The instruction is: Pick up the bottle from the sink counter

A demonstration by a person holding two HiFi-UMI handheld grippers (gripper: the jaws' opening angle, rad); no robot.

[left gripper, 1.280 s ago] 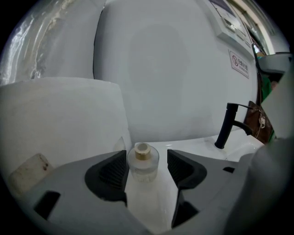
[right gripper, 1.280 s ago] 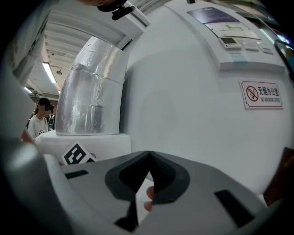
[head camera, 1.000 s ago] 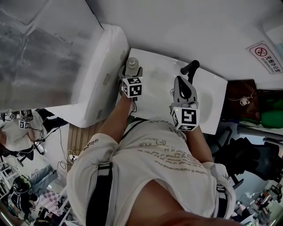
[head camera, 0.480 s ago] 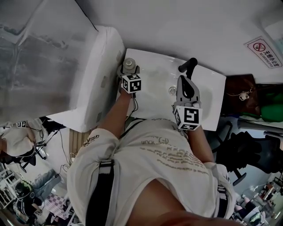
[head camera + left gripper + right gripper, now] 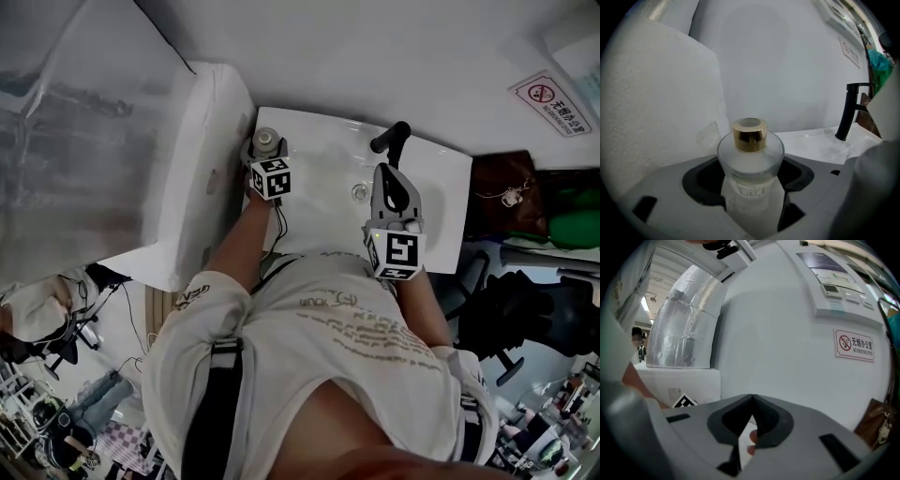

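In the head view, our left gripper (image 5: 266,152) reaches to the back left corner of the white table (image 5: 436,202), its fingers on either side of the bottle (image 5: 266,139). Our right gripper (image 5: 388,178) hangs over the basin side, just in front of the black faucet (image 5: 389,139).

In the left gripper view, the fingers (image 5: 707,180) of the left gripper (image 5: 750,180) are pressed against the frosted bottle (image 5: 750,157), gripping its body below the gold cap (image 5: 750,135). The bottle stands upright. We cannot tell whether its base touches the table. The faucet (image 5: 848,110) rises to the right.

In the right gripper view, the right gripper (image 5: 752,401) has its fingers brought together at the tips with nothing held. A no-smoking sign (image 5: 853,345) hangs on the wall ahead.
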